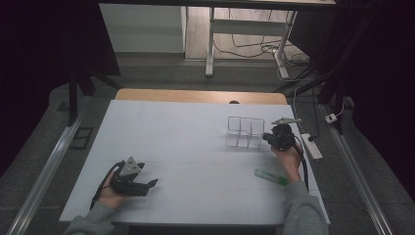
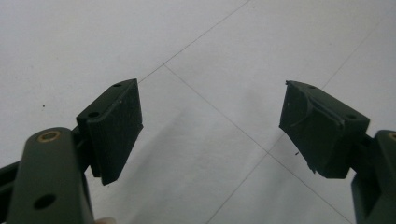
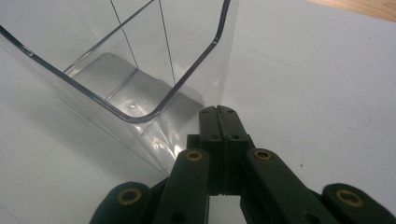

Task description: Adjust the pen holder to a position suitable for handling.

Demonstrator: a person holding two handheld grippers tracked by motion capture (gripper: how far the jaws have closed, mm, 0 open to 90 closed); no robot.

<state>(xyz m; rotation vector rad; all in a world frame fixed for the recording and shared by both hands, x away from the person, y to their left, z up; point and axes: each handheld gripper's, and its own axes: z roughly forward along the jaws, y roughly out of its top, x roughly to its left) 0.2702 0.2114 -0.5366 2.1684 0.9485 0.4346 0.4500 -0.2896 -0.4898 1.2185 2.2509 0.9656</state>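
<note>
While resting on tabletop [image 1: 195,132], left tongs [image 2: 210,126] gaping wide; right tongs [image 3: 218,116] pinching together, nothing inside, nudging clear box [image 3: 140,88].

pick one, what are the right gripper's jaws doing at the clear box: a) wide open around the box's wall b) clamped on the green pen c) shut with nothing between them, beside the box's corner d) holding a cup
c: in the right gripper view the right gripper has its two jaws pressed flat together with nothing between them, right beside the corner of the clear divided box; the green pen lies on the table near the person's forearm.
</note>
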